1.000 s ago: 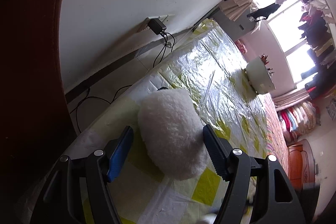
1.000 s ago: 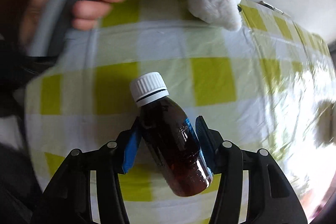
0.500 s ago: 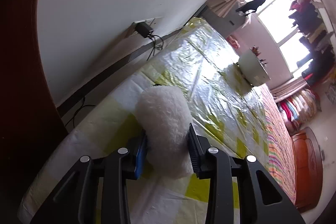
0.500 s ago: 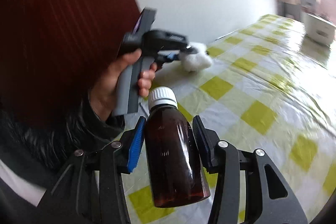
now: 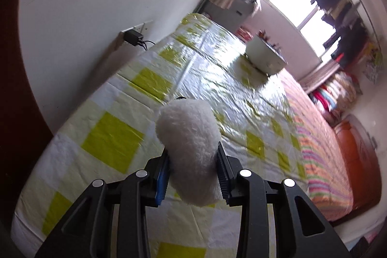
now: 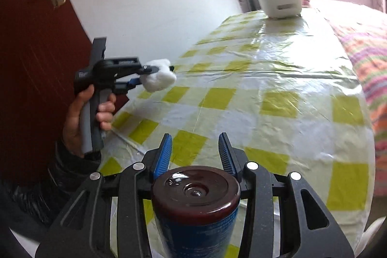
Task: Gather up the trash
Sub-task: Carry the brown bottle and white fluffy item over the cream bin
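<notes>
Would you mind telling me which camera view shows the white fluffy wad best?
The left wrist view: the white fluffy wad fills the centre, pinched in the left gripper. The right wrist view shows it small and from the side, above the checkered tablecloth.

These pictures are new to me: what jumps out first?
A fluffy white ball sits pinched in the left claw, lifted above the yellow-checked plastic cover. In the right wrist view, the right claw holds a brown bottle, its base turned toward the camera. At the cover's far end stands a white bin.
</notes>
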The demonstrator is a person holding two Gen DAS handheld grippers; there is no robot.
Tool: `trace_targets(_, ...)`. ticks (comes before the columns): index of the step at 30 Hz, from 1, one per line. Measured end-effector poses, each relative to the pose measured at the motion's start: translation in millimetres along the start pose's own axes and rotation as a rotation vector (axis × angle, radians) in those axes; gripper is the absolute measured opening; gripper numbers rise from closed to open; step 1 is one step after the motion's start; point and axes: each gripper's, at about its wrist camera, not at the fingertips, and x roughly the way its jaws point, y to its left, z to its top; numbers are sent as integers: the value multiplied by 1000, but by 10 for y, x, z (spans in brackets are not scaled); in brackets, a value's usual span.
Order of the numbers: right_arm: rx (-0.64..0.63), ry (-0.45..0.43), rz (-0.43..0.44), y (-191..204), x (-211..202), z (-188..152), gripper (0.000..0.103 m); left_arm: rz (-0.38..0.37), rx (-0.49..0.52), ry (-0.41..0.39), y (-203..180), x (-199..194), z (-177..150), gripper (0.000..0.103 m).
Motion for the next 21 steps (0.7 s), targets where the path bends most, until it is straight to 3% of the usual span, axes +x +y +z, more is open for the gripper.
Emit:
trace_targets(10, 28, -114, -34, -42, -275, 146, 38, -44, 93, -6, -322, -104, -162, 34)
trace_targets(21, 51, -180, -112, -183, -334, -122, 38, -117, 270, 17, -937, -292, -590, 34)
